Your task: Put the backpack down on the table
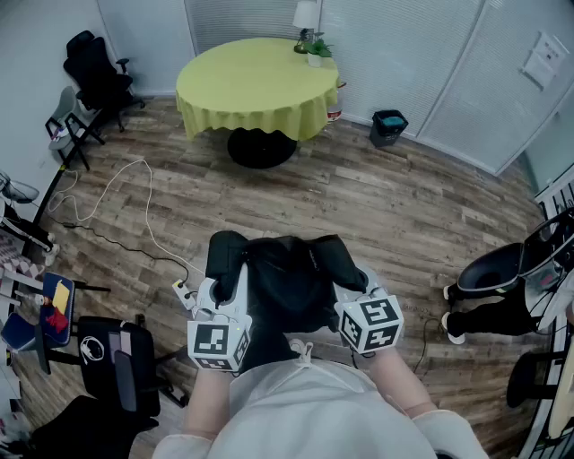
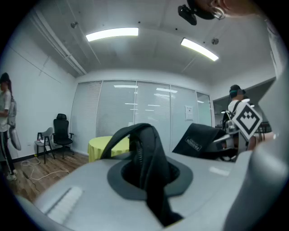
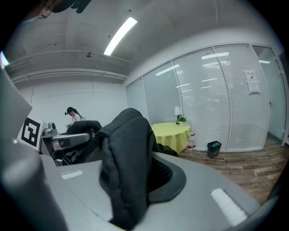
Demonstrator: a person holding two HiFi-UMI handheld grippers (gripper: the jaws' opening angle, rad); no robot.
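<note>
Head view: your left gripper (image 1: 213, 300) and right gripper (image 1: 359, 289), both clamped tight on the backpack (image 1: 285, 278), hold it up before you over the wood floor (image 1: 404, 206), well apart from the table (image 1: 256, 81).

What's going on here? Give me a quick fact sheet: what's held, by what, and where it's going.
held item: black backpack, up in front of the person
left gripper: shut on a thin strap
right gripper: shut on a padded strap
table: round, yellow-green cloth, further ahead
on table: lamp, plant
status: backpack not yet on table
</note>
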